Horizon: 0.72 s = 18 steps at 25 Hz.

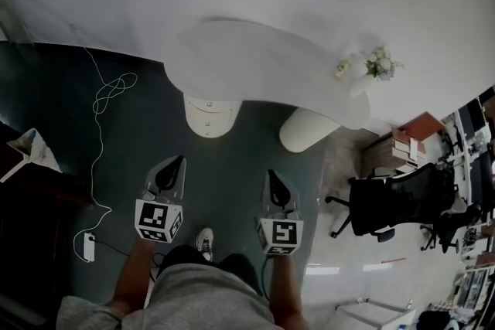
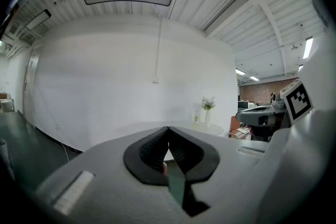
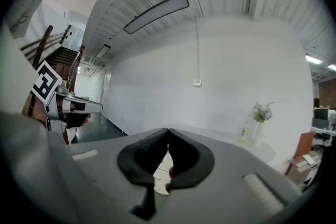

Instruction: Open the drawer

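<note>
- Left gripper [image 1: 179, 160] in the person's left hand, low over the dark floor [image 1: 232, 166], roughly level and pointing toward the desk [image 1: 255, 62].
- Black fingers [image 2: 152, 147] pressed together at the tips, with nothing between them.
- Right gripper [image 1: 271, 175] just beside it in the other hand, pointing the same way.
- Fingers [image 3: 186, 152] likewise closed tip to tip and empty; through the gap below the tips, a white surface with small dots, too little to identify for certain.
- Drawer [image 1: 209, 106] in a round white cabinet [image 1: 210, 124] under the near left part of the curved white desk, front not pulled out, two small knobs on it.
- Ahead of both grippers and well apart from them, nearer the left one.
- Second round white pedestal [image 1: 308, 129] under the desk to the right.
- On the desk's right end, a vase of flowers [image 1: 379, 64] with a small bottle [image 1: 343, 68] just beside it.
- White cable [image 1: 104, 100] looping across the floor at left, down to a power strip [image 1: 89, 246].
- Black office chair [image 1: 387, 201] at right, well apart from the desk's pedestals.
- One white shoe [image 1: 205, 242] between the two grippers, at the bottom.
</note>
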### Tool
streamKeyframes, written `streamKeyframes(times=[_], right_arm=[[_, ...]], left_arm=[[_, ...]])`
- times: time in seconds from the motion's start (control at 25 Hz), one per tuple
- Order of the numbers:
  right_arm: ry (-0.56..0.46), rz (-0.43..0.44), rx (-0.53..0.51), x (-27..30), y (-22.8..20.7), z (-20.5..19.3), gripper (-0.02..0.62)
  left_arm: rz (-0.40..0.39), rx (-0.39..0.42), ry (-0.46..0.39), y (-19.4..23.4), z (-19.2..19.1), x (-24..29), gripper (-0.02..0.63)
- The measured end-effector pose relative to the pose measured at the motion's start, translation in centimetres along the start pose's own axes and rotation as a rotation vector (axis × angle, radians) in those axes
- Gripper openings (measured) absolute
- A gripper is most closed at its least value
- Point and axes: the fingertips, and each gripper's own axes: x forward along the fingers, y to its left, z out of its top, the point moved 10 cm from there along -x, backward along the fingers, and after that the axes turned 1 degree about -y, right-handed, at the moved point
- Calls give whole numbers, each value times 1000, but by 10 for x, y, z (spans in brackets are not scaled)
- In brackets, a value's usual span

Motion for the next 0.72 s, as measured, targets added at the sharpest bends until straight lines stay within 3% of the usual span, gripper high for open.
streamKeyframes(times=[0.48, 0.72], right_arm=[[27, 138, 1, 81, 6, -11, 3], [74, 215, 13, 144, 14, -45, 3]], left_arm=[[152, -23, 18, 38, -13, 21, 9], [225, -50, 40, 67, -42, 47, 9]])
